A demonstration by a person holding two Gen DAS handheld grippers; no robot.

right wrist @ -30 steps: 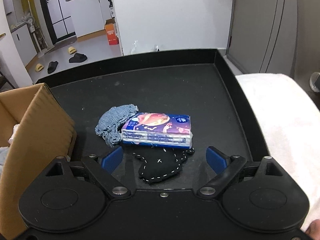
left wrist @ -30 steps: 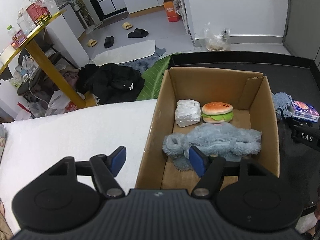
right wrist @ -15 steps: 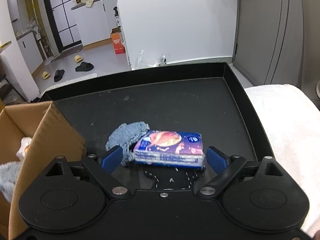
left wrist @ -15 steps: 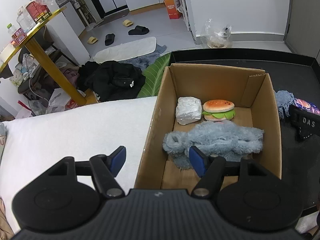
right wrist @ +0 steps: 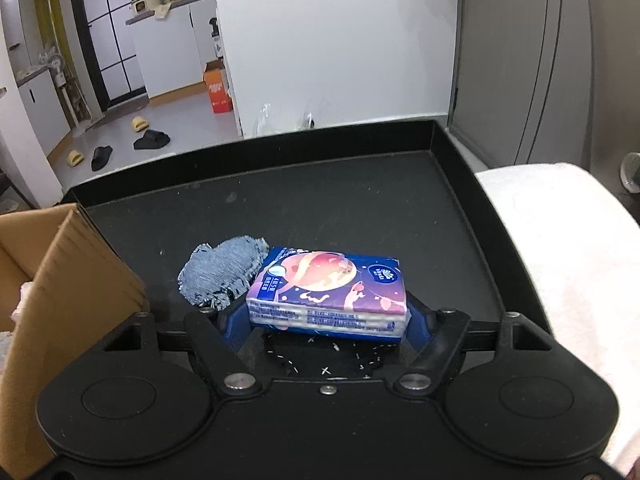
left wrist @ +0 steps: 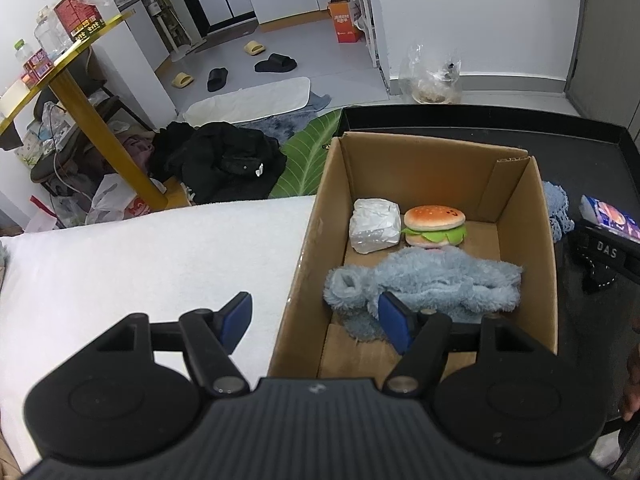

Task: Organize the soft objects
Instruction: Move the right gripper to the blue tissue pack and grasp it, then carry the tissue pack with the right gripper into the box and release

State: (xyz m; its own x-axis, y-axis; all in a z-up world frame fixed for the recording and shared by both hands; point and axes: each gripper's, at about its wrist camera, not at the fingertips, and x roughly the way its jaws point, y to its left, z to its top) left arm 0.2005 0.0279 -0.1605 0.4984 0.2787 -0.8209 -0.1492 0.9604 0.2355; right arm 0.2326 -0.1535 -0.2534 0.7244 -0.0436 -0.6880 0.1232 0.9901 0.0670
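A cardboard box point(left wrist: 516, 184) stands on a black tray point(right wrist: 360, 200). It holds a fluffy blue plush point(left wrist: 432, 280), a burger plush point(left wrist: 434, 224) and a white wrapped packet point(left wrist: 374, 226). My left gripper point(left wrist: 316, 316) is open and empty above the box's near left wall. My right gripper point(right wrist: 326, 322) is shut on a blue tissue pack point(right wrist: 328, 292), its fingers against both ends. A grey-blue knitted cloth point(right wrist: 222, 276) lies just left of the pack. A black stitched fabric piece point(right wrist: 324, 354) lies under the pack. The pack also shows in the left wrist view point(left wrist: 608, 216).
A white towel-covered surface point(left wrist: 140, 260) lies left of the box and another point(right wrist: 568, 248) lies right of the tray. The tray has raised walls. The box's wall point(right wrist: 76, 280) stands close to my right gripper's left side.
My right gripper moved forward over the tissue pack and its fingers closed onto the pack's ends. The left gripper barely moved.
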